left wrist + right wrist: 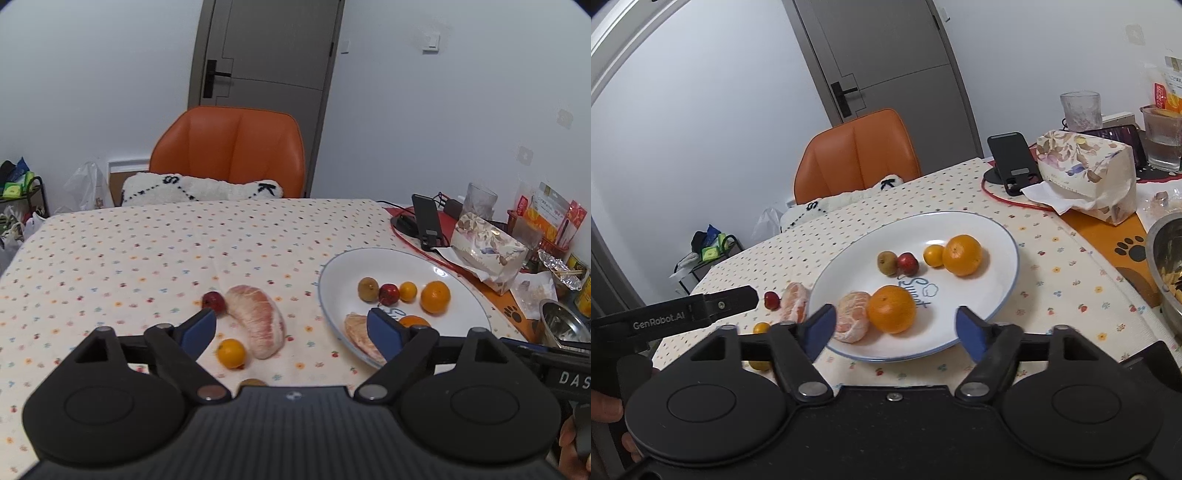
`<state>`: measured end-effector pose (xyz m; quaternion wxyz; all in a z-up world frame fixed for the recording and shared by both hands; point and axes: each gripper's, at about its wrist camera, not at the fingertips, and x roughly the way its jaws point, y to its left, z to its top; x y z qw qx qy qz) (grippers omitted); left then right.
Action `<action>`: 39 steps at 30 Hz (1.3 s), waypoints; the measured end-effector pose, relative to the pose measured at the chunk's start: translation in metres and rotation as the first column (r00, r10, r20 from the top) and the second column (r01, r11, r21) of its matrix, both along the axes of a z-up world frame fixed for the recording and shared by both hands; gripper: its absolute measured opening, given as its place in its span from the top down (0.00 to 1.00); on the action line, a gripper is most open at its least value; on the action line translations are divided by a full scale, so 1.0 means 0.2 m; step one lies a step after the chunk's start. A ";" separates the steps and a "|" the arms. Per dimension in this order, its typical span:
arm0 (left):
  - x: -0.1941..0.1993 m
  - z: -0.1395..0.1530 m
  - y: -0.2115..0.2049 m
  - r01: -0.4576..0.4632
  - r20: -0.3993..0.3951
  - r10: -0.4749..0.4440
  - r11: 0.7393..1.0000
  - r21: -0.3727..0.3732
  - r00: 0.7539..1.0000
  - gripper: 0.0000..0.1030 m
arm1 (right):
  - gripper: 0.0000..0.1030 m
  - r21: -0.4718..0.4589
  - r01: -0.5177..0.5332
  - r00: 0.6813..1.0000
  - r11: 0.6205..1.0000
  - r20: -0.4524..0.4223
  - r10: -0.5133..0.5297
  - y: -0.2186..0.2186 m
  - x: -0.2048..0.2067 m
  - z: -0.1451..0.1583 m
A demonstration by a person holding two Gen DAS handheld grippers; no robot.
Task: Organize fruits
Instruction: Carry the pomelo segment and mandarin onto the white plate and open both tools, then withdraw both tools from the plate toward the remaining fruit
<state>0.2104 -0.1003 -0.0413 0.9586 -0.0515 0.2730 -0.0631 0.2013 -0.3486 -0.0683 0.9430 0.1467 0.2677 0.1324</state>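
White round plate with a blue rim [1004, 236]: blue script "Sweet" printed at its centre beside a small cloud outline.

Black left gripper [701, 314], at 9 o'clock in the right wrist view: white lettering "GenRobot.AI" along its side.

Fluffy white cushion [207, 190] on the orange chair: black letters "S" and "K".

Black device edge [565, 376], 4 o'clock in the left wrist view: "DAS", cut off.

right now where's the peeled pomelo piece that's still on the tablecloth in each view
Left wrist view: the pomelo piece lies low and centre, between the open fingers of the left gripper, left of the white plate.
Right wrist view: it sits left of centre, just outside the plate's left rim.
Shared landmark: the small red fruit beside it.
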 end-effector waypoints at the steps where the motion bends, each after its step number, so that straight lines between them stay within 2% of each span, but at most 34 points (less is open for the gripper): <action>1: -0.01 0.00 0.01 -0.002 0.002 0.002 1.000 0.001 1.000 0.13 | 0.22 -0.002 -0.002 1.000 1.000 0.003 0.002 0.01 -0.01 0.00; 4: -0.04 0.02 0.04 -0.005 0.009 0.005 1.000 0.004 1.000 0.11 | 0.15 -0.003 -0.006 1.000 1.000 0.008 0.006 0.03 -0.02 0.02; 8: -0.08 0.04 0.07 -0.013 0.022 0.013 1.000 0.014 1.000 0.09 | 0.13 -0.010 -0.016 1.000 1.000 0.014 0.016 0.06 -0.04 0.02; 17: -0.15 0.04 0.15 -0.038 0.022 0.037 0.999 0.029 0.999 0.08 | 0.12 -0.004 -0.072 0.997 0.997 0.014 0.072 0.13 -0.08 0.04; 22: -0.18 0.02 0.18 -0.040 0.010 0.040 0.999 0.029 0.999 0.08 | 0.12 -0.006 -0.090 0.996 0.996 0.008 0.090 0.17 -0.08 0.04; 33: -0.23 -0.03 0.26 -0.060 -0.026 0.061 0.998 0.011 0.998 0.08 | 0.00 0.013 -0.140 0.990 0.990 -0.007 0.140 0.25 -0.09 0.04; 39: -0.23 -0.06 0.28 -0.066 -0.048 0.065 0.998 -0.016 0.997 0.08 | 0.00 0.036 -0.150 0.988 0.988 -0.021 0.151 0.27 -0.08 0.03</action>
